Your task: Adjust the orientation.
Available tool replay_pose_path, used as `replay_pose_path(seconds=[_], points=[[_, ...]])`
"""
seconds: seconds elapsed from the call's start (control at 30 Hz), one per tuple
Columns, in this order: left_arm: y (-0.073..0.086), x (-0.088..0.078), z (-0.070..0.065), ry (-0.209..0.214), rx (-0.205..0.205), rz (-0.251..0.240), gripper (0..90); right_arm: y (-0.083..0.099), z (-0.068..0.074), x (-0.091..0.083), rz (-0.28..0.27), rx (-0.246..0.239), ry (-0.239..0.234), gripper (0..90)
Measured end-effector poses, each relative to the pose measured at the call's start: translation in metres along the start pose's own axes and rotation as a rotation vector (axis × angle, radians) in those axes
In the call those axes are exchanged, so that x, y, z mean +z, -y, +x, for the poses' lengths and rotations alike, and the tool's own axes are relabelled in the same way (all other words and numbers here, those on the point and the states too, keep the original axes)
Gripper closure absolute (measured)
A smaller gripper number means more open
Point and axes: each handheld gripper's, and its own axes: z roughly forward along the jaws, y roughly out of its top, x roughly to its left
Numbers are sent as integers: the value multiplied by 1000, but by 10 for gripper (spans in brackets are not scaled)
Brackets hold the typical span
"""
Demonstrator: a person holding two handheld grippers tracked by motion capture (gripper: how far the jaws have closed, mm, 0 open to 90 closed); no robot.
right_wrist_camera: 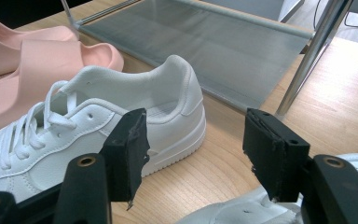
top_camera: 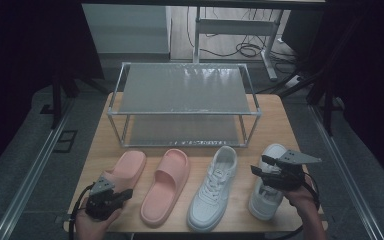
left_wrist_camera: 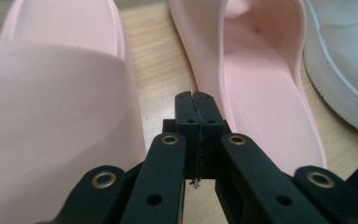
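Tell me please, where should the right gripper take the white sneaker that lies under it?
Probably at the heel collar of the white sneaker, coming from above. The shoe stands upright, its opening faces up, and that thin rim fits between the open right gripper jaws.

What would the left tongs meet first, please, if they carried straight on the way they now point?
Probably bare wooden tabletop: the shut left tongs aim into the gap between the two pink rubber slides, left and right. Depth is unclear, so either slide's edge could come first.

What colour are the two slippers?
Pink: the slippers show best in the high view.
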Motion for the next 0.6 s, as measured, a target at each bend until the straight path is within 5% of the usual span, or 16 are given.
replay_pose_path(seconds=[0.6], points=[[18, -6, 16, -52, -53, 25, 900, 1, -2, -7, -2, 7, 22, 410]])
